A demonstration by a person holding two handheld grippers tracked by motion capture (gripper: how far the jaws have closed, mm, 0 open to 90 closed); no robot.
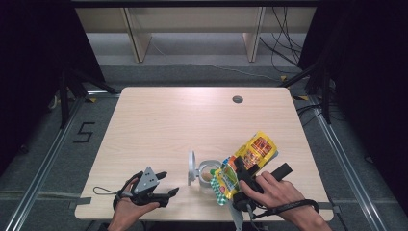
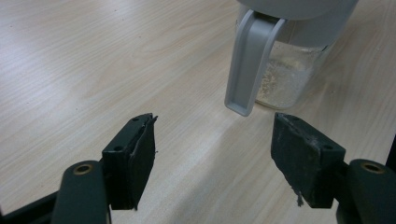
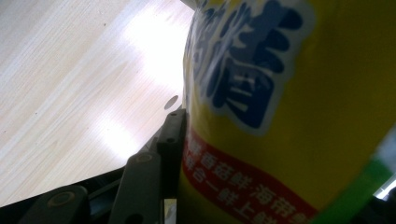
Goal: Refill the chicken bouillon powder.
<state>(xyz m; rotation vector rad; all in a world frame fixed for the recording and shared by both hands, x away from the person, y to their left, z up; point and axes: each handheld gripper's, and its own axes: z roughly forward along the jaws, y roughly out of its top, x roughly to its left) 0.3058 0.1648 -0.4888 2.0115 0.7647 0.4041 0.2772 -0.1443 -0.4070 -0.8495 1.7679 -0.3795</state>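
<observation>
A small clear jar stands near the table's front edge with its grey flip lid swung open to the left. In the left gripper view the jar holds a little pale powder, and the lid's flap hangs down in front. My left gripper rests low to the left of the jar, open and empty. My right gripper is shut on a yellow printed packet, tilted with its lower end over the jar. One finger presses the packet's side; the other is hidden behind it.
The light wood table has a round cable hole at the back right. Beyond it stand a pale shelf frame and loose cables on the floor. A "5" mark lies on the floor at left.
</observation>
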